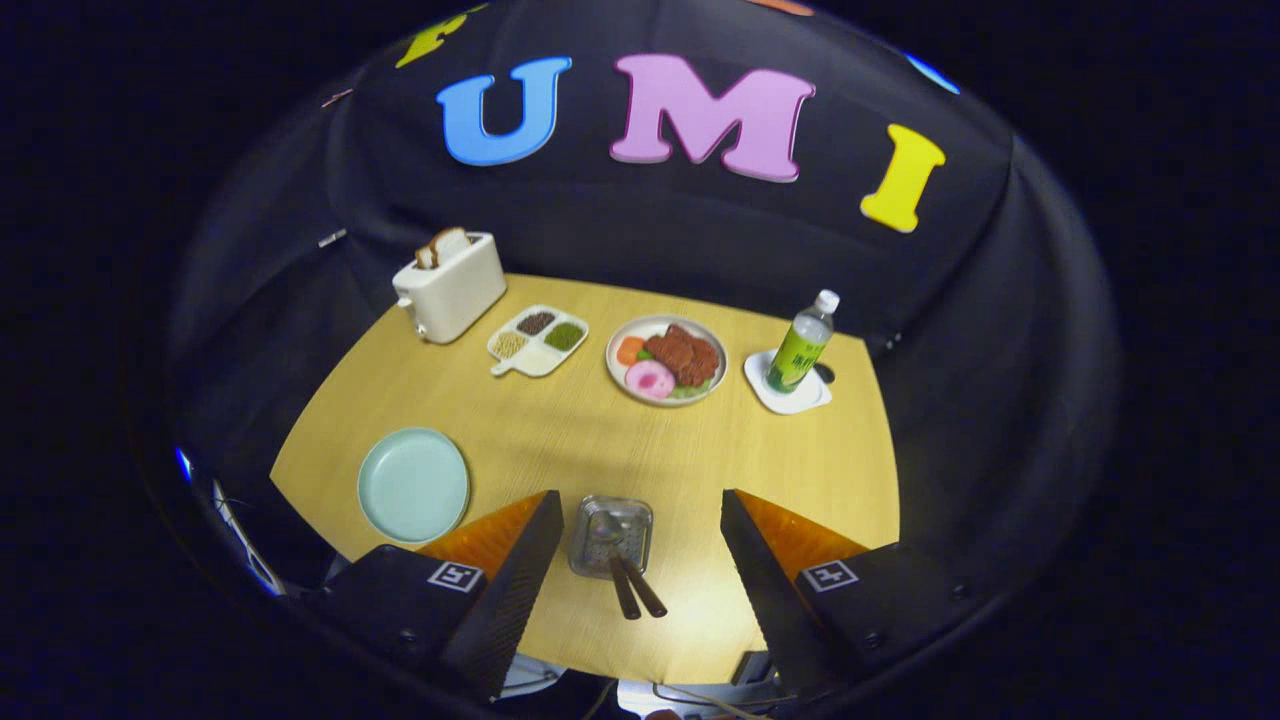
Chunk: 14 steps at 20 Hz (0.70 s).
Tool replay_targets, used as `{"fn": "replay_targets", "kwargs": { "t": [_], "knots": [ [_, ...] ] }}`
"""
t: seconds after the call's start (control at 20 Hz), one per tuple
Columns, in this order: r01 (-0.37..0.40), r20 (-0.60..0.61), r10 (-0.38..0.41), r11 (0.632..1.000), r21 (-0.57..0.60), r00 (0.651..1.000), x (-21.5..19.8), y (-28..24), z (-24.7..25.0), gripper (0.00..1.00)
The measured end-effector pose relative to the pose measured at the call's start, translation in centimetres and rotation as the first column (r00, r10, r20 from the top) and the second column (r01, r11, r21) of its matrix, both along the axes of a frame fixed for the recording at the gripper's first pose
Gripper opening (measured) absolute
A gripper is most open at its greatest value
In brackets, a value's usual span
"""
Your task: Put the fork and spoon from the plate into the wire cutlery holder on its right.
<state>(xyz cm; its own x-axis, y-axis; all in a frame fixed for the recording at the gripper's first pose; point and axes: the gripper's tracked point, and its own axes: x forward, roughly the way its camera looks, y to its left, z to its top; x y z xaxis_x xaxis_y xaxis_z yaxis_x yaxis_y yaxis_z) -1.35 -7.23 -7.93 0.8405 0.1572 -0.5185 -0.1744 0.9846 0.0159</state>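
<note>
Plate (413, 485): pale green, bare, near left of the table (560, 430).
Toaster (450, 285): far left, bread in its slot.
Divided dish (537, 339): right of the toaster.
Wire cutlery holder (611, 536): right of the plate, between the fingers; fork and spoon (628, 580) stand inside, dark handles leaning near.
Gripper (636, 525): fingers wide apart, holding nothing.
Food plate (666, 359): far centre.
Bottle (801, 343): far right, on a white coaster (788, 391).
</note>
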Motion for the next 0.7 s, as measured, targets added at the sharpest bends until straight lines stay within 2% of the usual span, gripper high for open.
{"fn": "replay_targets", "kwargs": {
  "t": [0.15,0.35,0.7],
  "knots": [
    [0.070,0.178,-0.070,0.998,0.008,0.982,-0.9,-1.6,3.3,0.99],
    [0.149,0.333,-0.158,0.987,0.053,0.930,-2.1,-3.2,5.2,0.99],
    [0.042,0.394,-0.060,0.998,0.052,0.917,-2.3,-1.4,5.3,0.98]
  ]
}}
